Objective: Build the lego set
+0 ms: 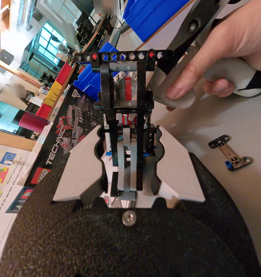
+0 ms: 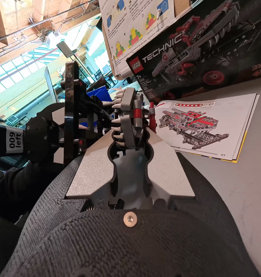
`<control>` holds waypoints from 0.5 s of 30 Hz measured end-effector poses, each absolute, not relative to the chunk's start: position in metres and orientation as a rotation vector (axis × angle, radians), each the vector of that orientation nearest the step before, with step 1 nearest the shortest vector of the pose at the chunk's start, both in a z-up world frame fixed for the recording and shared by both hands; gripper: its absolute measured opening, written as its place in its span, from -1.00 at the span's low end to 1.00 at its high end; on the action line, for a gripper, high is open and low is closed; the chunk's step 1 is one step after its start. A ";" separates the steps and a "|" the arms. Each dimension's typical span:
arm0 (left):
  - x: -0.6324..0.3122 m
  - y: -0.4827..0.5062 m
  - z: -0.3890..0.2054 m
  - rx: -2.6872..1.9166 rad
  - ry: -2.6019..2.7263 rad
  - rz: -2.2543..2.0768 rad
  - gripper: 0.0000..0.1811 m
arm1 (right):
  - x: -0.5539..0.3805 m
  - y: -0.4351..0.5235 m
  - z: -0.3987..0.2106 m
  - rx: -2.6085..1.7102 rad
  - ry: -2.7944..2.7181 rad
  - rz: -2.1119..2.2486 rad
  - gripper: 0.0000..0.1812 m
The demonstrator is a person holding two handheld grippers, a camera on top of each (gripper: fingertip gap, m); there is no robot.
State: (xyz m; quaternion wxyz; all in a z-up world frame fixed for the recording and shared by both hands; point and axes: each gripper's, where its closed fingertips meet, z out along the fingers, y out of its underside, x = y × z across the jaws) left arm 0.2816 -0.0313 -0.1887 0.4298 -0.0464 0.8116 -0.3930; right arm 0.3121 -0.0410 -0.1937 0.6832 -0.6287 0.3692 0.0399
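The partly built lego model (image 1: 126, 96), a black beam frame with grey, red and white parts, is held up off the table. My left gripper (image 1: 129, 131) is shut on its lower frame, with the long black holed beam (image 1: 123, 56) at the far end. In the right wrist view the model's grey head with white teeth (image 2: 128, 119) sits between my right gripper's (image 2: 129, 133) tips, which are closed on it. The left gripper (image 2: 51, 131) shows at the left there, on the black frame (image 2: 69, 110). A hand (image 1: 231, 45) holds the right gripper (image 1: 164, 84).
A small black and grey beam piece with a blue pin (image 1: 230, 151) lies on the grey table (image 1: 216, 119). The set's box (image 2: 201, 52) and an open instruction booklet (image 2: 201, 127) lie beyond. Blue bins (image 1: 149, 18), red and yellow bins (image 1: 54, 93) and a printed sheet (image 1: 3, 172) stand around. Less than 4 cm separates the two grippers' tips.
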 end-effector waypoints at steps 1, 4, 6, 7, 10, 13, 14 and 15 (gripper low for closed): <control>0.282 -0.031 -0.189 -0.111 2.028 -0.974 -0.25 | 0.312 -0.041 -0.194 -1.410 0.829 0.090 -0.65; 0.283 -0.031 -0.190 -0.102 2.022 -0.960 -0.26 | 0.313 -0.042 -0.195 -1.409 0.838 0.091 -0.65; 0.284 -0.031 -0.191 -0.112 2.026 -0.960 -0.26 | 0.313 -0.041 -0.195 -1.411 0.840 0.087 -0.65; 0.284 -0.031 -0.191 -0.114 2.031 -0.955 -0.26 | 0.313 -0.042 -0.195 -1.411 0.840 0.086 -0.65; 0.285 -0.032 -0.191 -0.106 2.038 -0.952 -0.25 | 0.314 -0.042 -0.195 -1.410 0.844 0.088 -0.65; 0.287 -0.032 -0.191 -0.103 2.025 -0.955 -0.25 | 0.314 -0.042 -0.196 -1.411 0.844 0.088 -0.65; 0.287 -0.032 -0.192 -0.104 2.027 -0.950 -0.25 | 0.314 -0.042 -0.196 -1.411 0.844 0.091 -0.65; 0.288 -0.032 -0.192 -0.112 2.033 -0.947 -0.25 | 0.314 -0.042 -0.196 -1.409 0.849 0.097 -0.65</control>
